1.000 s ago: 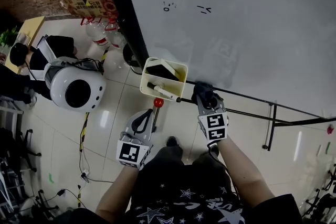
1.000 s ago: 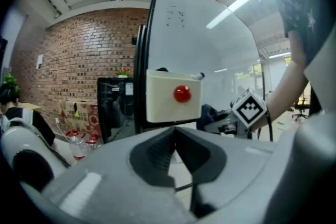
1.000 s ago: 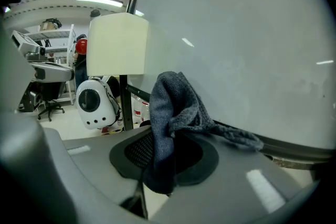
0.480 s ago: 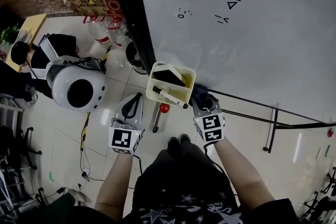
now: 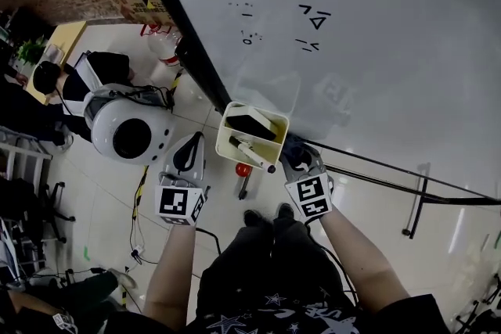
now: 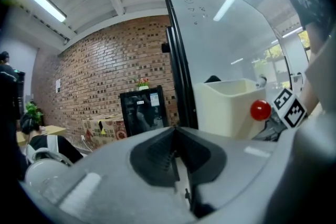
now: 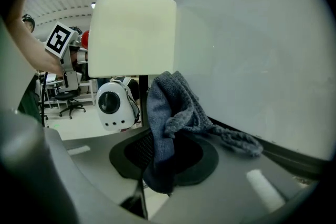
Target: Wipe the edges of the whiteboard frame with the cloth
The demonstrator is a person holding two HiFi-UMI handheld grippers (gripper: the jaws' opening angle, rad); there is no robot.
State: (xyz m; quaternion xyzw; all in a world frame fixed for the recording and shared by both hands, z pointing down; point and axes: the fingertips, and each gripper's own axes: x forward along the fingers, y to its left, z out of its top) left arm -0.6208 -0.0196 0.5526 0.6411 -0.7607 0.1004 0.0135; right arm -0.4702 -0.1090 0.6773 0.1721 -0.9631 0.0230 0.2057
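The whiteboard (image 5: 391, 35) fills the upper right of the head view, with a black frame edge (image 5: 176, 27) running down its left side and a bottom edge (image 5: 391, 168) to the right. My right gripper (image 5: 300, 160) is shut on a grey-blue cloth (image 7: 168, 118) and sits against the bottom frame, just right of a cream marker box (image 5: 250, 133). The cloth (image 5: 293, 149) bunches up from the jaws and trails onto the frame. My left gripper (image 5: 186, 160) hangs below the board's corner, shut with nothing in it.
The cream box (image 7: 134, 34) holds an eraser and a marker (image 5: 250, 151). A red knob (image 5: 243, 169) sits under it. A white dome-shaped pod (image 5: 129, 133), cables and a seated person (image 5: 47, 86) are on the floor at left. Cardboard boxes (image 5: 145, 4) stand by the brick wall.
The view has shifted and both grippers sit a little higher and closer to the board. The right gripper still holds the cloth at the bottom frame beside the box.
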